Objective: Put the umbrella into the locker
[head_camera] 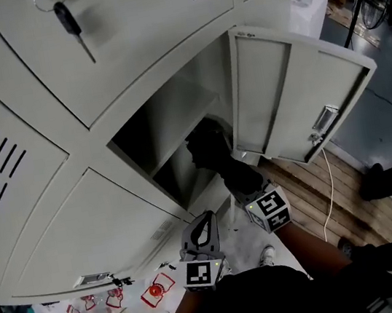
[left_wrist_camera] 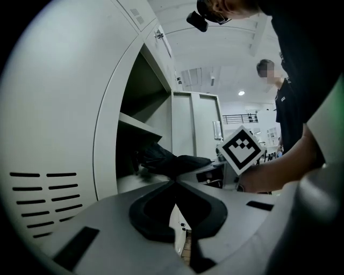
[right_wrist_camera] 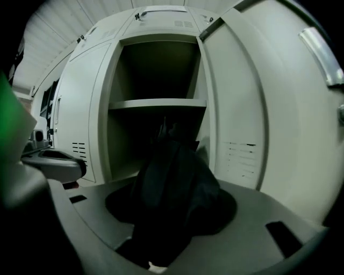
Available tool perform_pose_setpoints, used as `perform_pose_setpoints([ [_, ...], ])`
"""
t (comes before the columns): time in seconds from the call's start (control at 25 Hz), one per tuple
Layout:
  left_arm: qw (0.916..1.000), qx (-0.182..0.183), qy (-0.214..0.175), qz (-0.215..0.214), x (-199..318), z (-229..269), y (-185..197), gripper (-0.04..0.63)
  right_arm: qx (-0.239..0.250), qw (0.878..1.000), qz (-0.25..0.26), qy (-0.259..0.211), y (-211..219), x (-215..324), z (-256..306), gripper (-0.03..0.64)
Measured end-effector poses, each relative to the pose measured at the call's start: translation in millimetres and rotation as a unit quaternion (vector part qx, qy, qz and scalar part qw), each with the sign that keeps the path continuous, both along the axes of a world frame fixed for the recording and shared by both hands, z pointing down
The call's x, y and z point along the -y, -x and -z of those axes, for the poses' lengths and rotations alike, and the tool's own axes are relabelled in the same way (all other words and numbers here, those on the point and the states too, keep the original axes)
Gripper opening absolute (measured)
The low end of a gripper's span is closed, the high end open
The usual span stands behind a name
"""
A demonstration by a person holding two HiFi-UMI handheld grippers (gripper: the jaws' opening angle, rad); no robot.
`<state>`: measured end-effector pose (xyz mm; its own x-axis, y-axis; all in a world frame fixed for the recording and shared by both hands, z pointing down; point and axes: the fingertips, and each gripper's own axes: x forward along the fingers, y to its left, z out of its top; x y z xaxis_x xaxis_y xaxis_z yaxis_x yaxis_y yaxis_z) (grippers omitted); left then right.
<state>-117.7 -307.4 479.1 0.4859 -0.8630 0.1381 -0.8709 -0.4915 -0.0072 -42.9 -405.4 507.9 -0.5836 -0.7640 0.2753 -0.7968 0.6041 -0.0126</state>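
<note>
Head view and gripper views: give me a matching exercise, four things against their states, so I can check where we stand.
Things:
1. umbrella
2. locker door
3. left gripper
4. key

States:
a. dangles against a closed door
b. jaws together, nothing between them
c. swung open
d. black, clamped, end inside the locker

Pairs: 1-d, 2-c, 3-b, 4-a

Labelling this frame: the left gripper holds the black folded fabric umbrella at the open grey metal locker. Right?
No: the right gripper holds the black folded fabric umbrella at the open grey metal locker, as the right gripper view shows; the left gripper is shut, empty.
</note>
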Motion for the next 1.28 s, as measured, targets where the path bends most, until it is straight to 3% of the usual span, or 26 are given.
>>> perform_pose_setpoints([
  [0.56,0.9995,0.026,-0.016,0.005,4.1,-0.4,12.0,-0.003,-0.073,0.997,0.03,0.015,67.2,62.0,-9.2,0.212],
  [0.72,0.9996,0.024,-0.008,0.013,1.8,-6.3,14.5,-0.003,-0.078,0.996,0.031,0.036,78.9,69.4,-10.0,0.213],
  [1.0,0.9995,0.009,0.001,0.031,3.1,-6.8,22.8,-0.003,-0.153,0.986,0.036,0.047,89.4,86.8,-15.2,0.215],
  [1.28,0.9991,0.012,0.002,0.041,1.5,-6.0,28.1,-0.003,-0.17,0.982,0.044,0.067,93.7,103.1,-35.5,0.221],
])
